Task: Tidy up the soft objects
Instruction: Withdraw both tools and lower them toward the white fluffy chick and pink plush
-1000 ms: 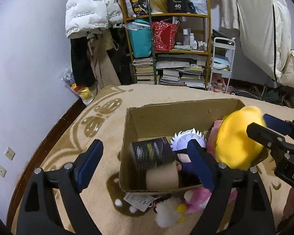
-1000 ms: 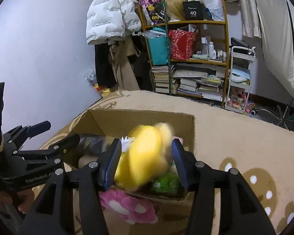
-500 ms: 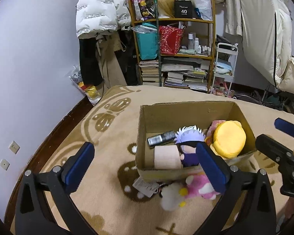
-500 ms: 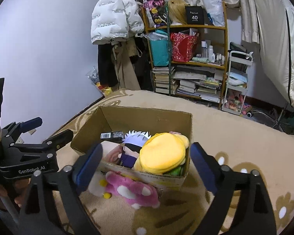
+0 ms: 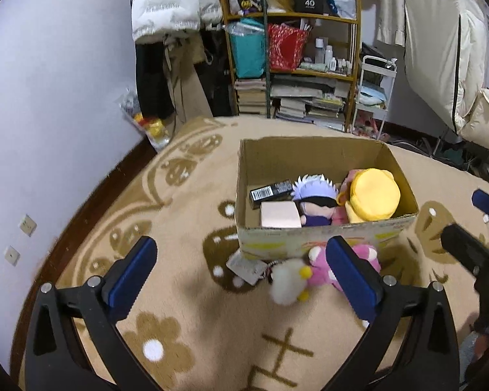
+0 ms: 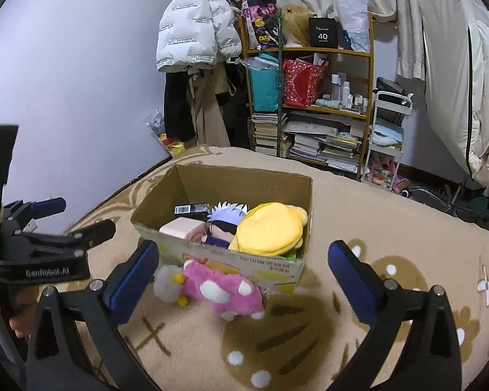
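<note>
We hold the left hand-held gripper (image 5: pixel 241 272) released, jaws spread wide with nothing between the pads. Our right hand-held gripper (image 6: pixel 244 268) is likewise released and empty. At twelve o'clock from both sits the cardboard box (image 5: pixel 313 153) on the patterned rug (image 5: pixel 185 296). Inside it lie the yellow plush (image 5: pixel 375 194), at its three o'clock side, and a white-haired doll (image 5: pixel 314 195) beside it. A pink plush (image 6: pixel 221 288) lies on the rug against the box's six o'clock wall.
</note>
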`<state>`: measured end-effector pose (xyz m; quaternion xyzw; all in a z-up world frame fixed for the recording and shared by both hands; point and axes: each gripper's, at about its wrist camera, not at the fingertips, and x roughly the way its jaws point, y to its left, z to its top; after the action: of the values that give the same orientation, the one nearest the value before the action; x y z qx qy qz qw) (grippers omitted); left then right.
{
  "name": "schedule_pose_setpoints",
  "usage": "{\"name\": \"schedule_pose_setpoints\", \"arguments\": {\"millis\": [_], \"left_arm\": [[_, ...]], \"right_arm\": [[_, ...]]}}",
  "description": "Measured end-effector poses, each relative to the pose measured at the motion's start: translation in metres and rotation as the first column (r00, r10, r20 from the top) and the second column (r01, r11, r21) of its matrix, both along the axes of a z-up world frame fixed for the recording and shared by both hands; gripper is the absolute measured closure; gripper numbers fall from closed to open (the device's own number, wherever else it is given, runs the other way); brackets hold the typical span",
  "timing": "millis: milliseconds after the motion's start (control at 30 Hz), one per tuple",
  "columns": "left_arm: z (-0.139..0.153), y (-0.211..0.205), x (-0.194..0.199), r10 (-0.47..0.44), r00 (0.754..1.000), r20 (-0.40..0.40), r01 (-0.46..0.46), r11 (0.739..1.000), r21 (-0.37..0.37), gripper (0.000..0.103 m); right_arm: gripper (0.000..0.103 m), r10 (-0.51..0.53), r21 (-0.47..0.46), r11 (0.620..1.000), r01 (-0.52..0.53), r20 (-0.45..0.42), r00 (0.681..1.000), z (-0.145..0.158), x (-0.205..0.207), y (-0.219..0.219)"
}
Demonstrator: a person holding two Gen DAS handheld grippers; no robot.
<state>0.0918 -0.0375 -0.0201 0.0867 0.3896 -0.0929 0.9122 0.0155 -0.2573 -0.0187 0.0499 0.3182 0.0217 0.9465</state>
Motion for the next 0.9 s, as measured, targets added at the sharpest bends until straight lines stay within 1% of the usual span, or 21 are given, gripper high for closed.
{"name": "schedule_pose_setpoints", "arguments": {"millis": [167,267,400,533,667,900], "left_arm": [[-0.001,0.004,-0.004,0.014,1.000,-0.011,-0.014,1.000,0.000,0.001],[-0.006,0.006,-0.003,0.014,0.999,-0.042,-0.015,1.000,-0.010,0.001],[-0.013,0.010,-0.003,0.023,0.998,-0.066,-0.025,0.999,-0.028,0.001],[-0.018,0.011,0.004,0.019,0.996,-0.090,-0.024,0.998,-0.051,0.001],[-0.024,0.010,0.010,0.013,0.994,-0.108,-0.021,0.997,-0.071,0.001],[-0.042,0.005,0.025,0.010,0.988,-0.157,-0.025,0.995,-0.092,0.001]], "right_arm": [[0.000,0.013,-0.038,0.999,-0.012,0.010,1.000,-0.009,-0.011,0.007],[0.000,-0.005,-0.067,0.998,0.006,0.010,1.000,-0.017,-0.013,0.012],[0.000,-0.002,-0.064,0.998,0.001,-0.007,1.000,-0.028,-0.012,0.015],[0.000,-0.001,-0.085,0.996,-0.002,-0.043,0.999,-0.041,-0.006,0.018],[0.000,0.008,-0.078,0.997,-0.012,-0.062,0.998,-0.054,-0.001,0.016],[0.000,-0.026,-0.065,0.998,0.019,-0.103,0.994,-0.075,0.014,0.009]]}}
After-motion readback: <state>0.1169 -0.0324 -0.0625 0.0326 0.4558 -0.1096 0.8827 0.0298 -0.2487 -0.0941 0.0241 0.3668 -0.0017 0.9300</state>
